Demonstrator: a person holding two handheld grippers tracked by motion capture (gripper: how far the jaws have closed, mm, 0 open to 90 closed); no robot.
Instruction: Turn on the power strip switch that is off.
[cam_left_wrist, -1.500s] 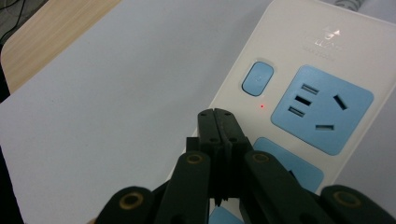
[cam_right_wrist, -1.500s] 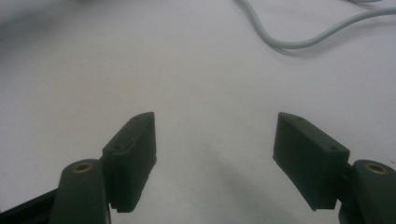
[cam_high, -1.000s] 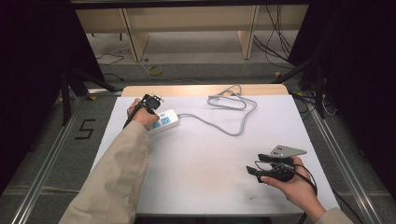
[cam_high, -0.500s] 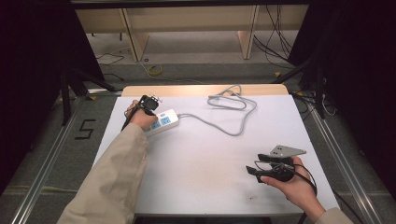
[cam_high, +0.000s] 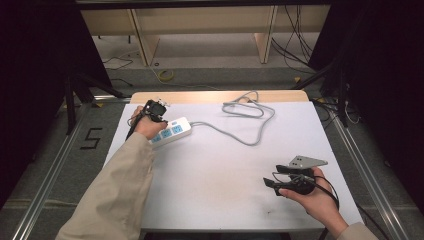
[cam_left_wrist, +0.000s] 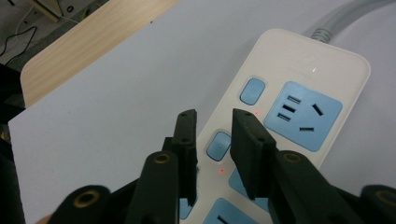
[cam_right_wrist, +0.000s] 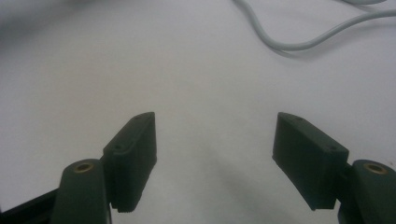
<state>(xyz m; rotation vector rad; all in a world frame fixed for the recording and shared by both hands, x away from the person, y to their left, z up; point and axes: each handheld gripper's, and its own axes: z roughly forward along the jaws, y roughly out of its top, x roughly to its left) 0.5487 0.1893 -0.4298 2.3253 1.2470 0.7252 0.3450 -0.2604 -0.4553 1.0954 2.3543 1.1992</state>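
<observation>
A white power strip (cam_high: 173, 131) with blue sockets lies at the table's left rear, and its grey cable (cam_high: 240, 127) loops across the back. My left gripper (cam_high: 154, 111) is held over the strip's left end. In the left gripper view the strip (cam_left_wrist: 327, 70) lies just below the left gripper (cam_left_wrist: 215, 121). The jaws stand a narrow gap apart above a blue switch button (cam_left_wrist: 218, 144), with nothing between them. Small red lights glow beside the buttons. My right gripper (cam_high: 272, 176) rests low at the front right. In the right gripper view the right gripper (cam_right_wrist: 215, 126) is wide open over bare table.
The white table top (cam_high: 215, 180) has a wooden strip (cam_high: 200, 96) along its far edge. The cable (cam_right_wrist: 303, 44) curves past the top of the right gripper view. Shelving and loose wires sit on the floor beyond the table.
</observation>
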